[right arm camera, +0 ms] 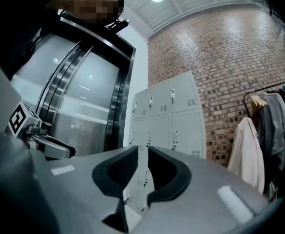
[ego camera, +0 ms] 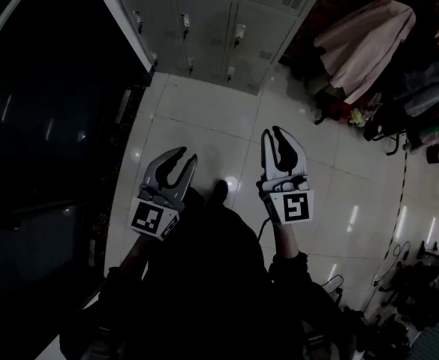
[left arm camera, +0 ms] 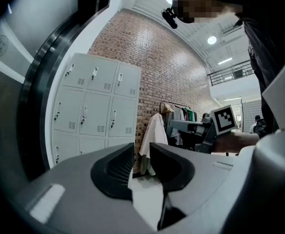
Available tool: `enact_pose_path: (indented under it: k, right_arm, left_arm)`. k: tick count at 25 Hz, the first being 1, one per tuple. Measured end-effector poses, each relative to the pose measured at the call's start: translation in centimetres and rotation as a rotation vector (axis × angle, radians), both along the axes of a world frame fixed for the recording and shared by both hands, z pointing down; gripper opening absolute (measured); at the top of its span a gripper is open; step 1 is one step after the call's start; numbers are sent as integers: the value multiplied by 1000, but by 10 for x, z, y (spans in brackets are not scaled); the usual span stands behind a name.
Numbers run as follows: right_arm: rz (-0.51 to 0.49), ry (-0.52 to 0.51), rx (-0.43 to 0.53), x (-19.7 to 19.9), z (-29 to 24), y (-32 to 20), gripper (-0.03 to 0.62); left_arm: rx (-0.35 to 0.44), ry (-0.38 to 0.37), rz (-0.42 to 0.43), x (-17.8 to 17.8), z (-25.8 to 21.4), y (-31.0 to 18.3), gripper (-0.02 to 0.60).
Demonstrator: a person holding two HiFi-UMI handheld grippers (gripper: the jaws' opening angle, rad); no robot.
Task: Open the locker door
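A bank of grey lockers (ego camera: 204, 21) stands against the brick wall, some way ahead across the tiled floor; every door I can see is closed. It also shows in the left gripper view as the lockers (left arm camera: 96, 104) and in the right gripper view as the lockers (right arm camera: 169, 116). My left gripper (ego camera: 187, 154) and right gripper (ego camera: 273, 130) are held side by side in front of the person, both pointing toward the lockers and far from them. Each pair of jaws stands slightly apart with a narrow gap and nothing between, as seen at the left gripper (left arm camera: 142, 147) and the right gripper (right arm camera: 142, 149).
A dark curved glass wall (ego camera: 46, 126) runs along the left. A clothes rack with a pale coat (ego camera: 365, 43) and other garments stands right of the lockers. Cables and dark gear (ego camera: 407, 291) lie at the lower right. White tiled floor (ego camera: 204, 126) stretches between me and the lockers.
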State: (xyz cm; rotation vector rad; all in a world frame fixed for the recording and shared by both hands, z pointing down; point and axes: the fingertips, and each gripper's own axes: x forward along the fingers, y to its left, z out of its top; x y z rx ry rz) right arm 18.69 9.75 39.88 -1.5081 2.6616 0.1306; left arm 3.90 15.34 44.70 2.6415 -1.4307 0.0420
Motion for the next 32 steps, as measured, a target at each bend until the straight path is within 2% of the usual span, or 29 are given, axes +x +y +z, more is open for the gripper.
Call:
enact_pose_path:
  k: [6, 11, 15, 20, 26, 29, 32]
  right_arm:
    - [10, -5, 14, 0, -14, -89, 49]
    - [29, -8, 34, -15, -25, -172, 49]
    - [56, 15, 42, -28, -31, -252, 49]
    - [80, 77, 28, -44, -25, -375, 51]
    - [139, 93, -14, -64, -28, -516, 107]
    - [196, 81, -44, -61, -23, -566, 110]
    - [259, 59, -75, -55, -16, -601, 125]
  left_arm:
    - [-37, 6, 13, 4, 5, -65, 118]
    - [-35, 38, 50, 0, 14, -143, 118]
    - [-4, 56, 93, -6, 9, -216, 118]
    - [70, 83, 74, -46, -14, -298, 118]
    - [-3, 80, 11, -107, 5, -358, 118]
    - [-68, 66, 16, -122, 16, -374, 118]
    - [-66, 81, 18, -131, 17, -392, 118]
